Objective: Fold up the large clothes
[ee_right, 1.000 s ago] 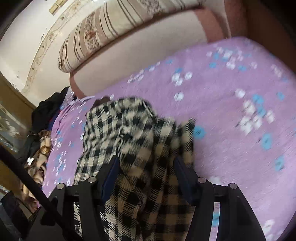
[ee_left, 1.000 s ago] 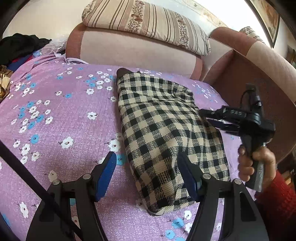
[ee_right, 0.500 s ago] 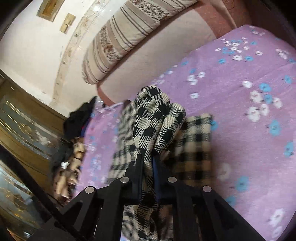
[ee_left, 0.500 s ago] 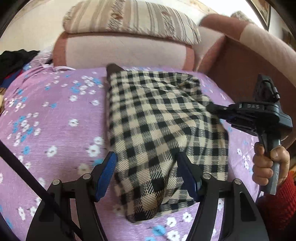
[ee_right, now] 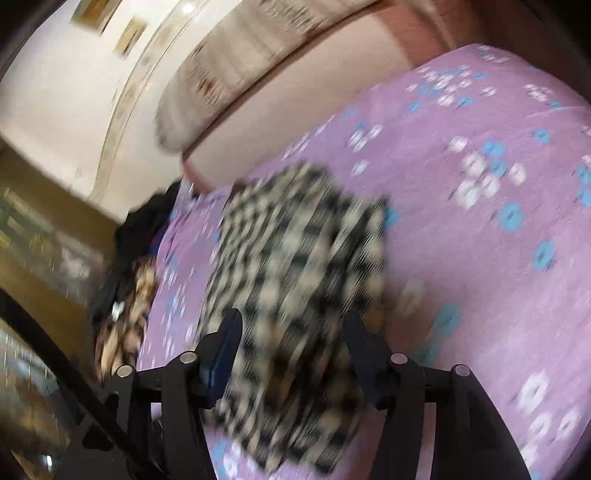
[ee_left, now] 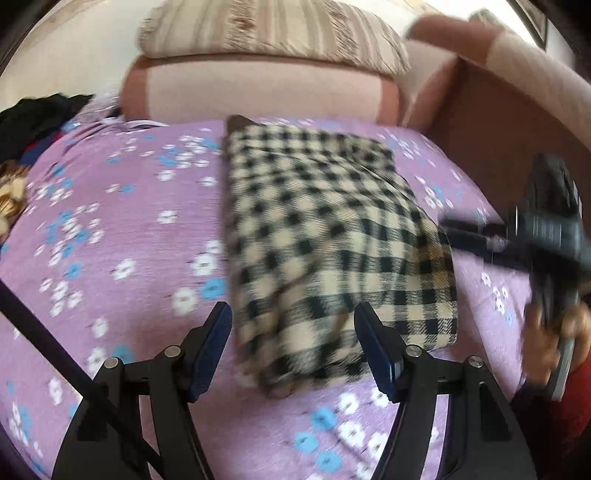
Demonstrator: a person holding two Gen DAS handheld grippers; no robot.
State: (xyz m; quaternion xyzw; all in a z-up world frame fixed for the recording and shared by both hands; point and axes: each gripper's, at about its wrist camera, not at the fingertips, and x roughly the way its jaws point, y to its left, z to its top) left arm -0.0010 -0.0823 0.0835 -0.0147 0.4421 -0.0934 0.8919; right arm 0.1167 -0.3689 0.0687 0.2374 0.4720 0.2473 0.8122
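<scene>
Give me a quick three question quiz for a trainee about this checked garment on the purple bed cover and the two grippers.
1. True or false: the left gripper is open.
2. The checked garment lies on: A) the striped pillow B) the purple floral cover C) the floor
3. Fill in: the right gripper grips ____.

Key: 1 true. 2 B. 3 nothing; its jaws stand apart.

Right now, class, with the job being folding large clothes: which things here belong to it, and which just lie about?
Belongs to the job:
checked garment
left gripper, open
right gripper, open

Lying about:
striped pillow
dark clothes pile
floral purple cover
</scene>
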